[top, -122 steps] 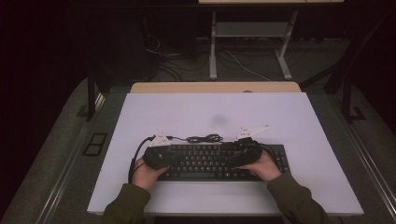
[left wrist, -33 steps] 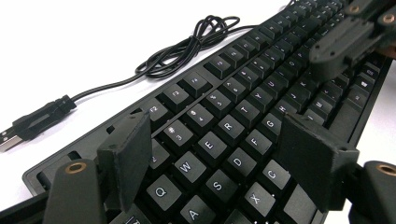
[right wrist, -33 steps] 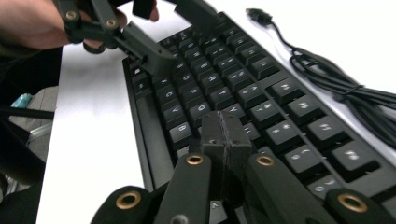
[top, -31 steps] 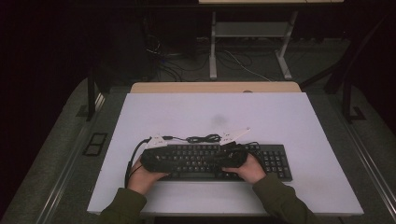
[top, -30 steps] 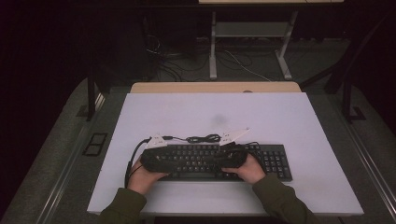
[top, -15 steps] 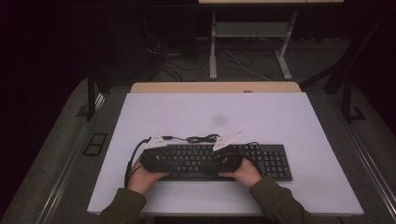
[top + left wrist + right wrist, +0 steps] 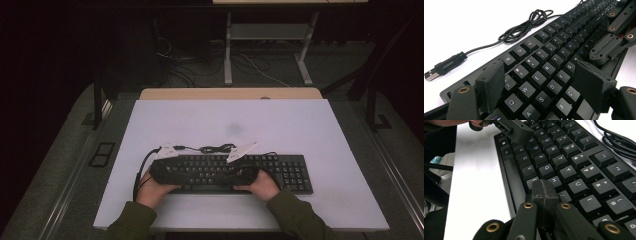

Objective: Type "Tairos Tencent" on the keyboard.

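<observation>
A black keyboard (image 7: pixel 287 170) lies on the white table (image 7: pixel 300 125) near the front edge. My left gripper (image 7: pixel 540 77) hovers open over its left end, with the W, E, S and D keys (image 7: pixel 537 78) between the jaws; in the high view the left gripper (image 7: pixel 182 174) sits by the left hand. My right gripper (image 7: pixel 544 191) is shut with nothing in it, its tip resting on the keys beside H (image 7: pixel 554 180); from above the right gripper (image 7: pixel 227 175) is over the keyboard's middle. The two grippers point towards each other, a few keys apart.
The keyboard's black cable (image 7: pixel 529 27) lies coiled behind it and ends in a loose USB plug (image 7: pixel 439 70) on the table. A tan desk edge (image 7: pixel 230 93) borders the far side. Cables and a desk frame (image 7: pixel 270 55) stand on the floor beyond.
My right gripper has slid left along the keyboard, from its right part to the middle, closer to the left gripper. The left gripper and the keyboard stayed put.
</observation>
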{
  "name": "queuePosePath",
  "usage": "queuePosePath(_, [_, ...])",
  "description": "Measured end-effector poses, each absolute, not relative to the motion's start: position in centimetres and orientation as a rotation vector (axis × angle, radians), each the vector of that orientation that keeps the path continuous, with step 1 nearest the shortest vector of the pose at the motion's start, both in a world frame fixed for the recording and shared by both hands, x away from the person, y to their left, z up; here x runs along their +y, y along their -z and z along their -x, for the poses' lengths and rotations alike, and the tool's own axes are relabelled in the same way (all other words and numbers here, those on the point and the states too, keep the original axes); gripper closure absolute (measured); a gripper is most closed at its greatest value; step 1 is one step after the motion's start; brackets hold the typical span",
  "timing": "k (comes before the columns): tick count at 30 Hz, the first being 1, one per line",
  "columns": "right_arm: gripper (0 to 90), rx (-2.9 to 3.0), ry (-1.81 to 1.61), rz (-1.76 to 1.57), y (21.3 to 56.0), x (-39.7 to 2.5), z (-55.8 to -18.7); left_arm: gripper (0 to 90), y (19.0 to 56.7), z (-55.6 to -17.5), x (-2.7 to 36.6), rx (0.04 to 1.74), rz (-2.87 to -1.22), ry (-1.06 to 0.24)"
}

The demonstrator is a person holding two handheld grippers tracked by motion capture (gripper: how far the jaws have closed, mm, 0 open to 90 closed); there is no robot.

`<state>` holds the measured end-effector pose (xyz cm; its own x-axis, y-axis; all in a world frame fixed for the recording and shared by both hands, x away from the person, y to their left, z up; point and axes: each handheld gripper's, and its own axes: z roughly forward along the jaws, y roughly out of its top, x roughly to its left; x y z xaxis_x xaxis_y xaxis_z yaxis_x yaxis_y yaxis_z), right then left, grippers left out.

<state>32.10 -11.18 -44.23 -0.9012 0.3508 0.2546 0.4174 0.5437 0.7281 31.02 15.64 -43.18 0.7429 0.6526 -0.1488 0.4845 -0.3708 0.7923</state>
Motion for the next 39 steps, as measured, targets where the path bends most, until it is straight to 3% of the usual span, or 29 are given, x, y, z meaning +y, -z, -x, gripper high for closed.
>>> queuePosePath(14, [89.0,-2.659,1.37,0.697,43.6,-11.9,-32.4,24.5,43.1,-31.0,15.6,0.859,-2.042,-0.24])
queuePosePath(30, [50.3,-2.626,1.456,0.778,43.1,-13.2,-33.1,26.7,42.8,-30.7,15.6,0.852,-2.034,-0.24])
queuePosePath(39, [33.6,-2.62,1.491,0.864,43.2,-13.9,-33.6,38.6,42.5,-30.2,15.6,0.825,-2.043,-0.223])
